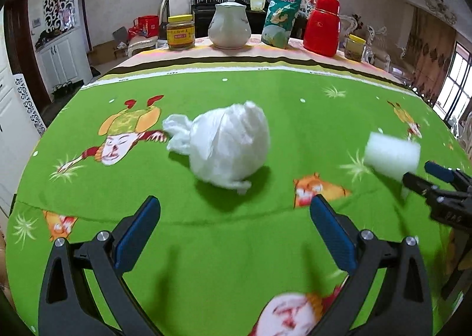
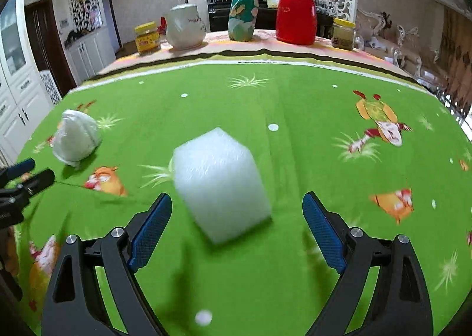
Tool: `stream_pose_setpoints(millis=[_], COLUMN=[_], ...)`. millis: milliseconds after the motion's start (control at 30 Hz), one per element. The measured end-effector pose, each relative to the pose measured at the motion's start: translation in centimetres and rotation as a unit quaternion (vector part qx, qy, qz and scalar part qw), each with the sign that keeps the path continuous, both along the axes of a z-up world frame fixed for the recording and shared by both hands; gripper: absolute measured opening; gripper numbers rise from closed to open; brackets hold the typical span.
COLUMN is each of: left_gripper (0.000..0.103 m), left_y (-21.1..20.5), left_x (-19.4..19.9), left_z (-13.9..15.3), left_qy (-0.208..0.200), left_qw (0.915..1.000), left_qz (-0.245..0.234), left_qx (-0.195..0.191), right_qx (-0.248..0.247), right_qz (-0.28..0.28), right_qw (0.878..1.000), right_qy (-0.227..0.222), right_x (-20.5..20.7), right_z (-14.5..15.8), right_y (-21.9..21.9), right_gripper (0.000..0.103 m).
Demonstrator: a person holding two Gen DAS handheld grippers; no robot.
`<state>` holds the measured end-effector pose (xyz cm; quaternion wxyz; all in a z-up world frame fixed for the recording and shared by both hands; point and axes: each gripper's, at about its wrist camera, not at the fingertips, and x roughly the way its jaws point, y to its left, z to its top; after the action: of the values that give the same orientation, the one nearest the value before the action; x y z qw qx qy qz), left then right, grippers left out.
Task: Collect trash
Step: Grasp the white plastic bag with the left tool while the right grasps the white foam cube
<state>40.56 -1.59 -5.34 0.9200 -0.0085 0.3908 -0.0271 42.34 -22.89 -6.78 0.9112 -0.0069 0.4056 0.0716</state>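
A knotted white plastic bag [image 1: 227, 145] lies on the green tablecloth [image 1: 206, 247], a short way ahead of my open, empty left gripper [image 1: 234, 212]. It also shows at the left of the right wrist view [image 2: 76, 138]. A white foam block [image 2: 221, 182] lies on the cloth just ahead of my right gripper [image 2: 237, 209], whose jaws are wide open around its near end without touching it. The block also shows in the left wrist view [image 1: 392, 154], with the right gripper [image 1: 433, 176] beside it. The left gripper shows at the left edge of the right wrist view [image 2: 26, 173].
Along the table's far edge stand a yellow-lidded jar [image 1: 180, 32], a white ceramic pot [image 1: 230, 26], a green snack bag [image 1: 281, 20], a red thermos [image 1: 321, 26] and a small jar [image 1: 355, 46]. A dresser and white cabinets are behind.
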Motion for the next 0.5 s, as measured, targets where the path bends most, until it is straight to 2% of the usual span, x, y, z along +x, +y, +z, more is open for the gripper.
stream_pose_setpoints(millis=[167, 200, 233, 267, 433, 500], left_gripper=[0.098, 0.098, 0.098, 0.098, 0.098, 0.094], left_y=[-0.6, -0.7, -0.8, -0.9, -1.2, -1.0], left_x=[3.0, 3.5, 4.2, 4.9, 7.5, 8.6], left_z=[-0.1, -0.1, -0.1, -0.2, -0.7, -1.2], left_qy=[0.003, 0.005, 0.006, 0.008, 0.011, 0.018], left_qw=[0.9997, 0.9996, 0.9994, 0.9992, 0.9974, 0.9966], left_qz=[0.023, 0.027, 0.032, 0.038, 0.070, 0.079], left_qx=[-0.006, -0.008, -0.009, -0.009, 0.015, 0.013], right_qx=[-0.002, -0.005, -0.004, 0.000, -0.040, -0.060], right_qz=[0.009, 0.013, 0.016, 0.021, 0.031, 0.033], right_qw=[1.000, 1.000, 1.000, 1.000, 0.999, 0.998], right_qy=[0.011, 0.008, 0.013, 0.012, -0.006, -0.007], right_x=[1.6, 1.7, 1.9, 1.6, 1.1, 1.0], right_z=[-1.1, -1.2, -1.4, -1.3, -1.0, -1.1], right_y=[0.2, 0.3, 0.4, 0.5, 1.9, 2.5], right_gripper=[0.085, 0.079, 0.062, 0.057, 0.055, 0.055])
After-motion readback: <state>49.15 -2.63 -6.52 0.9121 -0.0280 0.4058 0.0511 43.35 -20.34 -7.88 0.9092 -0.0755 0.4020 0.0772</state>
